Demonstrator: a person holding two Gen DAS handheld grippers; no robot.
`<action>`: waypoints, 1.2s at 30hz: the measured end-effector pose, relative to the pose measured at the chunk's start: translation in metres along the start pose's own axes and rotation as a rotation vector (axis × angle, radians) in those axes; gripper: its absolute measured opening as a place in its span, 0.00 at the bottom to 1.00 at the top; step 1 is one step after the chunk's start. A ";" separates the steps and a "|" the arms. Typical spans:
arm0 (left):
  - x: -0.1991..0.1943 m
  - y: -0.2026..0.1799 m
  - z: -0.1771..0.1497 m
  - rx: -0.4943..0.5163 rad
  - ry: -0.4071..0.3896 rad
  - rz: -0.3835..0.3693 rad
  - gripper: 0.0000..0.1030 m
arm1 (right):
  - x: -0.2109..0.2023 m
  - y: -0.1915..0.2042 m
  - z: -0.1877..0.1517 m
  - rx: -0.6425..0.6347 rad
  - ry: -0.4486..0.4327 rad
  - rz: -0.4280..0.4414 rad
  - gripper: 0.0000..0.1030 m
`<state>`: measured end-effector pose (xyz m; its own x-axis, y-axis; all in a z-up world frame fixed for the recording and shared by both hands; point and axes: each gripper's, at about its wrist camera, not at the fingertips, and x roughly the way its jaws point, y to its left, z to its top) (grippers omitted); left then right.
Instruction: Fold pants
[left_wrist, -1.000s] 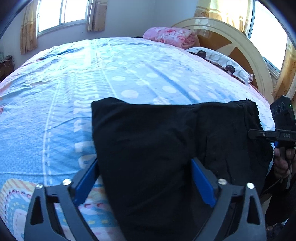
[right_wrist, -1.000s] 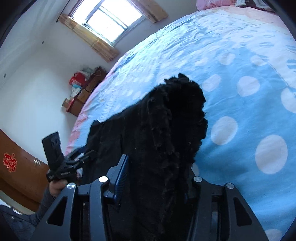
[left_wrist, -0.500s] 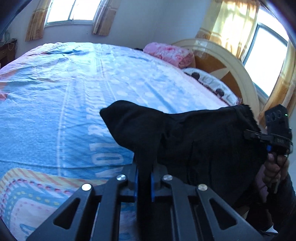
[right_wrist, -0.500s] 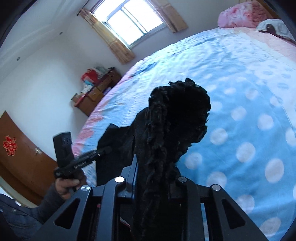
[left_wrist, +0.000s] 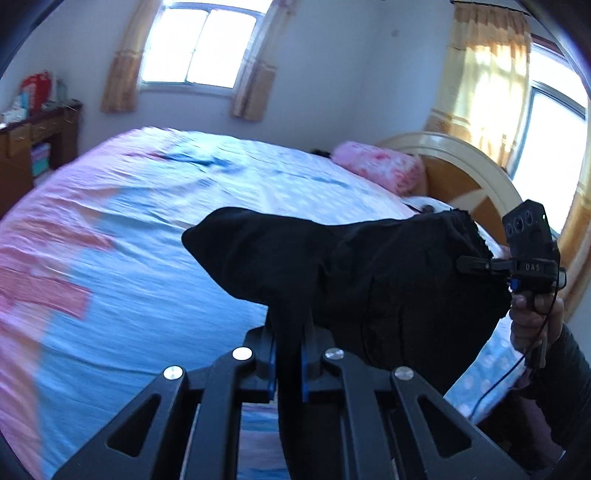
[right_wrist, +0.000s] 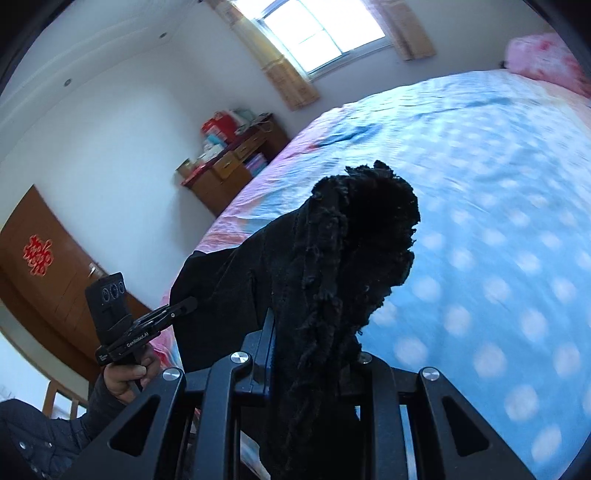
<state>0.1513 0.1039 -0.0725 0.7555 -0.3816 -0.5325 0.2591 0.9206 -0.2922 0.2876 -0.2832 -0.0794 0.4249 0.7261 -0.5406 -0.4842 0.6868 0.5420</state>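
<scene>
Left gripper (left_wrist: 288, 363) was clamped narrow on one corner of the pants (left_wrist: 369, 280), and we held that black cloth raised off the bed (left_wrist: 147, 258), stretched rightward from its fingers to the right gripper (right_wrist: 314, 369), which pinched the frayed end bunched just ahead of it. We judged the pants light, soft and limp, sagging between the grips, so hems and corners seemed the best places to hold. We counted one pair of pants, two grippers, one bed and one pink pillow (left_wrist: 380, 171) far ahead.
</scene>
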 end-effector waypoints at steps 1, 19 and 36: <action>-0.003 0.010 0.003 -0.002 -0.005 0.025 0.09 | 0.014 0.005 0.011 -0.013 0.013 0.017 0.22; 0.011 0.162 -0.004 -0.151 0.018 0.281 0.10 | 0.245 0.034 0.096 -0.109 0.275 0.137 0.22; 0.035 0.188 -0.029 -0.210 0.060 0.373 0.58 | 0.303 -0.034 0.080 0.056 0.377 0.098 0.48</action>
<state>0.2091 0.2609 -0.1693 0.7363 -0.0360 -0.6757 -0.1574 0.9621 -0.2228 0.4943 -0.0845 -0.2099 0.0628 0.7328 -0.6775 -0.4613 0.6233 0.6314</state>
